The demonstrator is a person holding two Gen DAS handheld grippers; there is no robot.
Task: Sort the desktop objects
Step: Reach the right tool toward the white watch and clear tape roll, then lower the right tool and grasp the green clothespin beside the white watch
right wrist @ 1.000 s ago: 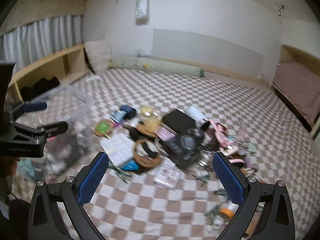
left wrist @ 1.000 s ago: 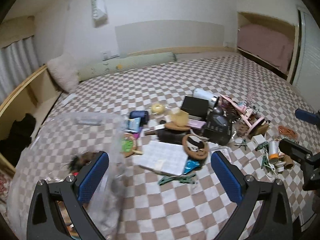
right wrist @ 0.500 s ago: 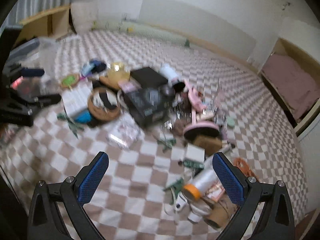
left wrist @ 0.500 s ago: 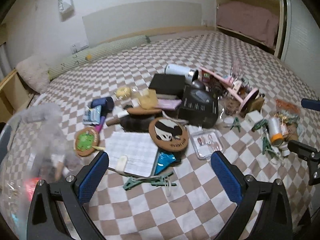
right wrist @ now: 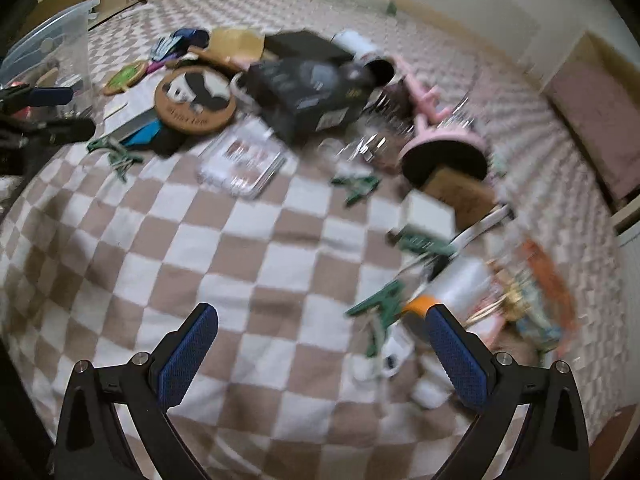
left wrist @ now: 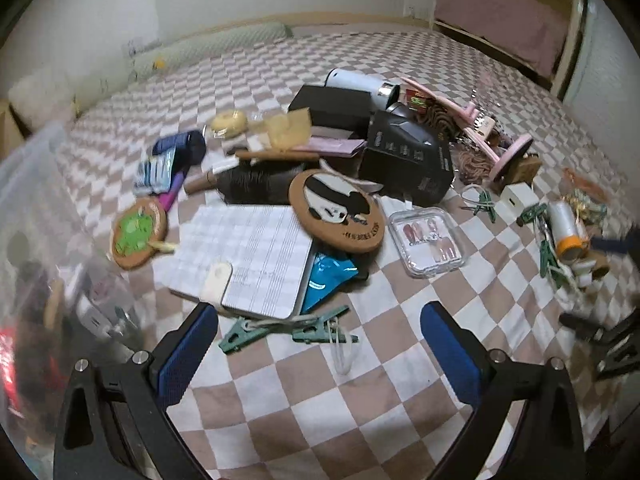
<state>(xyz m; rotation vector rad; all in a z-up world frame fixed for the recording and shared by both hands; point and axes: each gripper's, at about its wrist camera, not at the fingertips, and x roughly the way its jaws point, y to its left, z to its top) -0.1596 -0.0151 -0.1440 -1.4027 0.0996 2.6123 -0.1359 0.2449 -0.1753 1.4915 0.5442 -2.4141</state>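
Observation:
A pile of small objects lies on a checkered bedspread point(left wrist: 304, 396). In the left wrist view my left gripper point(left wrist: 320, 356) is open and empty, low over green clothespins point(left wrist: 280, 330) and a white notebook point(left wrist: 244, 252). Beyond them lie a panda cork coaster point(left wrist: 340, 212), a clear nail case point(left wrist: 426, 240) and a black box point(left wrist: 404, 160). In the right wrist view, which is blurred, my right gripper point(right wrist: 320, 354) is open and empty above bare bedspread point(right wrist: 224, 264). A tape roll with an orange end point(right wrist: 448, 292) and green clips point(right wrist: 384, 304) lie just ahead of its right finger.
A clear plastic bin point(left wrist: 44, 264) holding mixed items stands at the left, also the clear bin point(right wrist: 52, 52) in the right wrist view. A pink stand point(right wrist: 444, 148), a white cube point(right wrist: 428, 216) and a small brown box point(right wrist: 460, 196) sit on the right. A green bolster point(left wrist: 212, 46) lies by the far wall.
Both grippers have dropped lower and tilted down toward the bedspread. The left one swung right, away from the bin, to the clothespins. The right one moved right toward the tape roll. Both stayed open.

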